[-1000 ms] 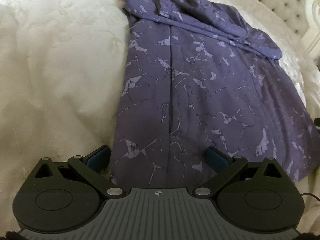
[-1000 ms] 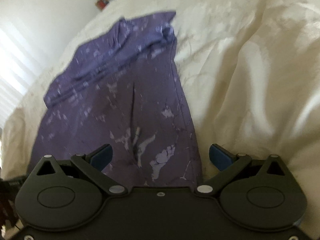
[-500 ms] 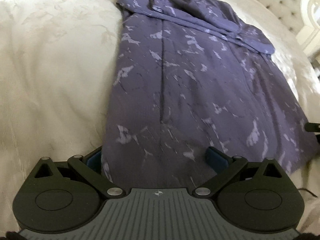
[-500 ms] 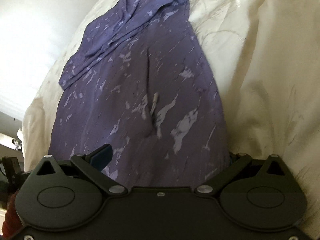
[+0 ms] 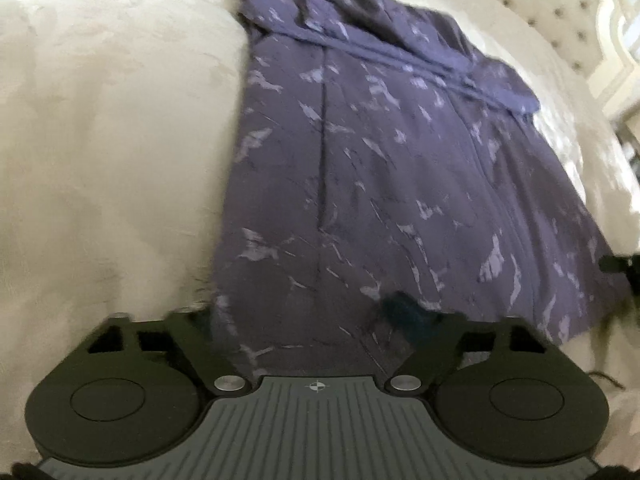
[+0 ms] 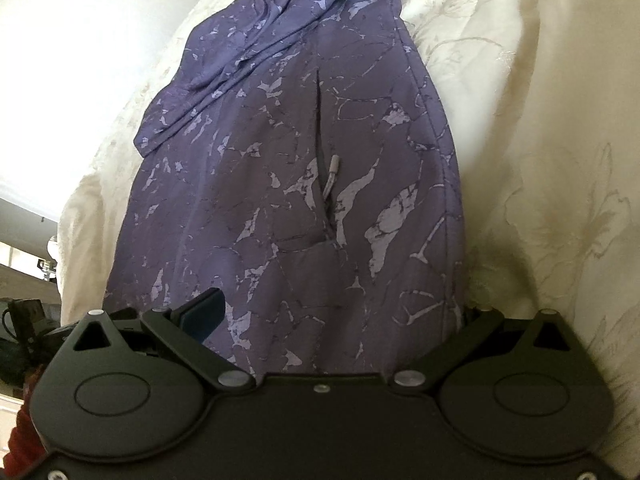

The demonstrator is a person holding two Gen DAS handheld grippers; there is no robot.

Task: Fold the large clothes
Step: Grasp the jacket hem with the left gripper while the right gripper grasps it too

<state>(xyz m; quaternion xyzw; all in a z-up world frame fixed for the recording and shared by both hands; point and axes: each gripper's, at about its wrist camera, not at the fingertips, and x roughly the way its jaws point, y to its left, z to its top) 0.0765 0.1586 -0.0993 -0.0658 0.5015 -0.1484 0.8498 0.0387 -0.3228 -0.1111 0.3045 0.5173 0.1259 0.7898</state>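
A purple garment (image 5: 380, 180) with a pale marbled print lies spread flat on the bed, its far end folded over. In the right wrist view the garment (image 6: 300, 160) shows a pocket zip with a grey pull (image 6: 334, 164). My left gripper (image 5: 304, 320) is at the near hem and its jaws are closing. The hem lies between them, the right finger (image 5: 404, 312) rests on top of the cloth, and the left finger is hidden by the cloth's edge. My right gripper (image 6: 334, 316) stands open at the other corner of the hem. Its left finger (image 6: 204, 312) lies over the cloth; its right finger is hidden at the edge.
A cream embroidered bedspread (image 5: 112, 140) lies under the garment and reaches out on both sides (image 6: 540, 160). A tufted headboard (image 5: 532, 12) stands at the far right. Dark equipment (image 6: 24, 320) sits beyond the bed's left edge. A white wall (image 6: 80, 60) is behind.
Both grippers have come down onto the near hem. The left gripper's right finger has moved inward over the cloth. The right gripper tipped downward and its right finger went out of sight at the garment's edge.
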